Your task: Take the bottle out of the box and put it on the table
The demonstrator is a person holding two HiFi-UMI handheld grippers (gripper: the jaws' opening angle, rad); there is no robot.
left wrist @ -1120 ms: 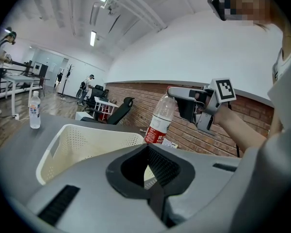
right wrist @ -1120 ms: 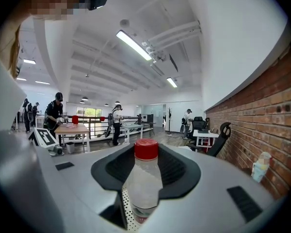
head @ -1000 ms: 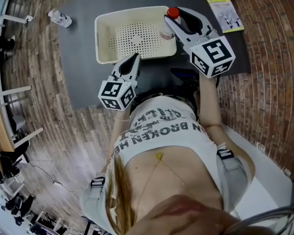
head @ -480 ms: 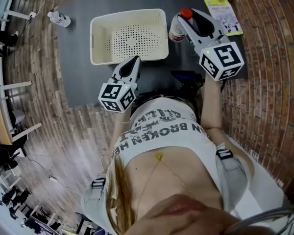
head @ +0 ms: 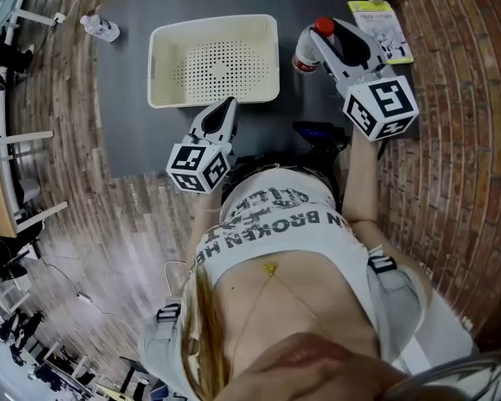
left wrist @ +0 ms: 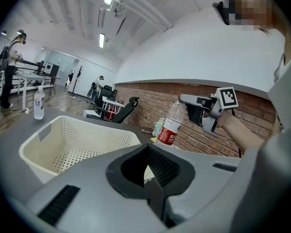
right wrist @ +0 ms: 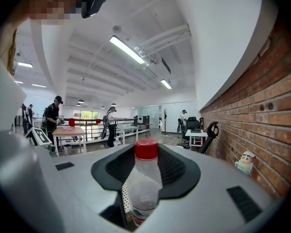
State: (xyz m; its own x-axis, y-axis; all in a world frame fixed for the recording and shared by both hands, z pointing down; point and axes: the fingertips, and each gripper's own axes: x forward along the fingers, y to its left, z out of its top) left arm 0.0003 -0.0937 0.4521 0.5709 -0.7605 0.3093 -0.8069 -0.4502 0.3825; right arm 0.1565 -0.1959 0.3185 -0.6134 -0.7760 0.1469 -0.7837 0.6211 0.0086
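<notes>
The red-capped bottle (head: 304,58) is gripped, tilted, between the jaws of the right gripper (head: 327,38). It is outside the box (head: 157,73), just beside its right wall, over the dark tabletop (head: 134,132). The left gripper (head: 224,111) is shown closed and empty near the box's front rim.
</notes>
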